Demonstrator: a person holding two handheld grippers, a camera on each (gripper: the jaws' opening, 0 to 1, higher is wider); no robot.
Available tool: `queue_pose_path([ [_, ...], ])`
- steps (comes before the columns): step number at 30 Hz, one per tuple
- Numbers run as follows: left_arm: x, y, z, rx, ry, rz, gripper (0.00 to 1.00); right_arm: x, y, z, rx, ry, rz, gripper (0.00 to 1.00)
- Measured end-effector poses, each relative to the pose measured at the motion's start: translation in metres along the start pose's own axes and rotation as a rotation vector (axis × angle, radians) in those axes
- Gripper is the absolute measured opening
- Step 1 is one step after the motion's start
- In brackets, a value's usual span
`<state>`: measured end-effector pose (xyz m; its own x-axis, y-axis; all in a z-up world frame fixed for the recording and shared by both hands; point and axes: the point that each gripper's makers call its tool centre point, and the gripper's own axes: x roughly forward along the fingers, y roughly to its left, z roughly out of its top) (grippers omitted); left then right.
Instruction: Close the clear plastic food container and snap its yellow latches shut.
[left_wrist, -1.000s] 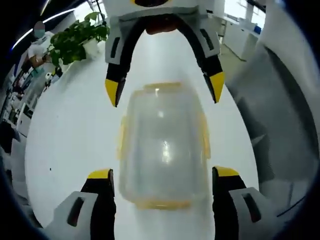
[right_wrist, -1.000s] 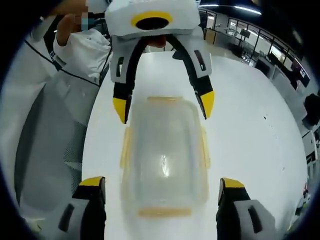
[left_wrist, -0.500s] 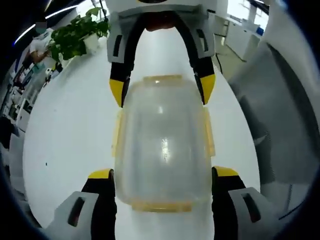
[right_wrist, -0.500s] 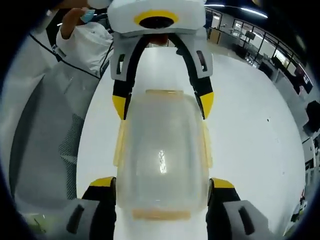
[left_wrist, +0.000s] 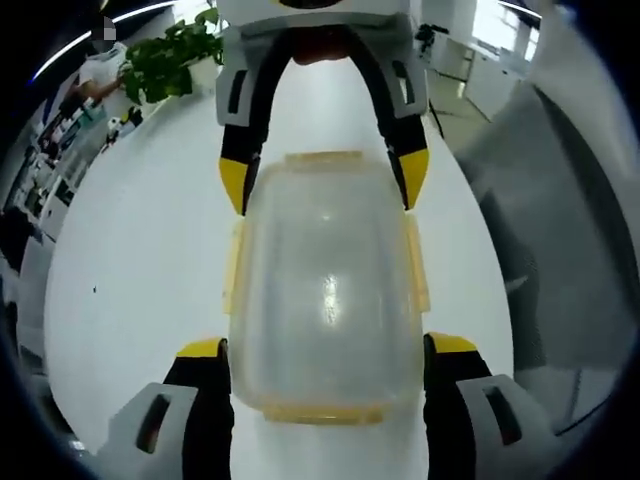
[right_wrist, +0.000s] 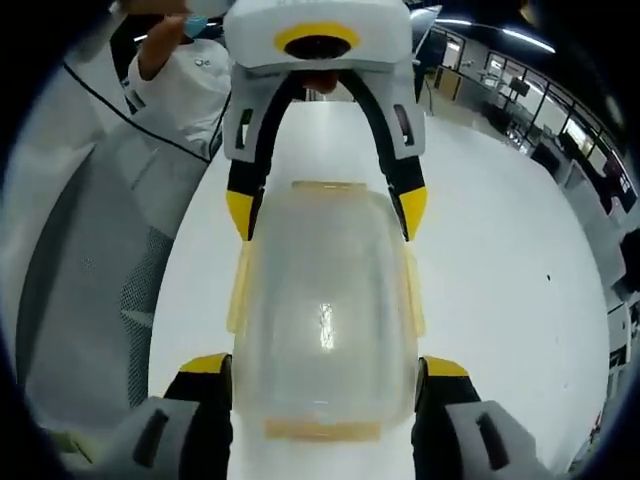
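Clear plastic container (left_wrist: 325, 290) on white table (left_wrist: 140, 260), left tool (left_wrist: 325, 350) and right tool (right_wrist: 322, 365) each clamped on its ends

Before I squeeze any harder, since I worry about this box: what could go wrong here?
The clear plastic food container sits between both grippers, the left gripper at one end and the right gripper at the other. Squeezing harder might bow its thin walls. The yellow side latches look flared out, so the lid may pop. On the smooth white table it could skid.
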<state>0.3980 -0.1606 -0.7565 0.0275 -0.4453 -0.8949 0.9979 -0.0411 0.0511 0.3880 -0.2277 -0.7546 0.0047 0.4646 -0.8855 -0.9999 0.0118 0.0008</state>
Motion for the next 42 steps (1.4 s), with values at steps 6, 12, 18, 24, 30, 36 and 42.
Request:
queue_pose_path([
  [6,-0.013,0.0,-0.026,-0.021,0.007,0.013,0.77,0.013,-0.002,0.025,-0.025,-0.004,0.011,0.73],
  [12,-0.025,0.003,-0.053,-0.038,0.01,0.022,0.76,0.026,-0.007,0.051,-0.042,-0.01,0.018,0.73],
  [18,-0.035,0.007,-0.072,-0.043,0.016,0.028,0.76,0.037,-0.013,0.072,-0.052,0.001,0.021,0.73],
  [24,-0.042,0.012,-0.088,-0.035,0.024,0.026,0.76,0.045,-0.017,0.085,-0.044,0.005,0.015,0.73],
  [30,-0.044,0.021,-0.092,-0.025,0.025,0.023,0.76,0.046,-0.027,0.089,-0.036,-0.001,0.013,0.73],
  [36,-0.044,0.041,-0.096,-0.022,0.033,0.023,0.76,0.049,-0.048,0.092,-0.035,0.011,0.013,0.73],
  [42,-0.044,0.061,-0.098,-0.023,0.03,0.02,0.76,0.048,-0.065,0.092,-0.023,0.003,0.011,0.73],
])
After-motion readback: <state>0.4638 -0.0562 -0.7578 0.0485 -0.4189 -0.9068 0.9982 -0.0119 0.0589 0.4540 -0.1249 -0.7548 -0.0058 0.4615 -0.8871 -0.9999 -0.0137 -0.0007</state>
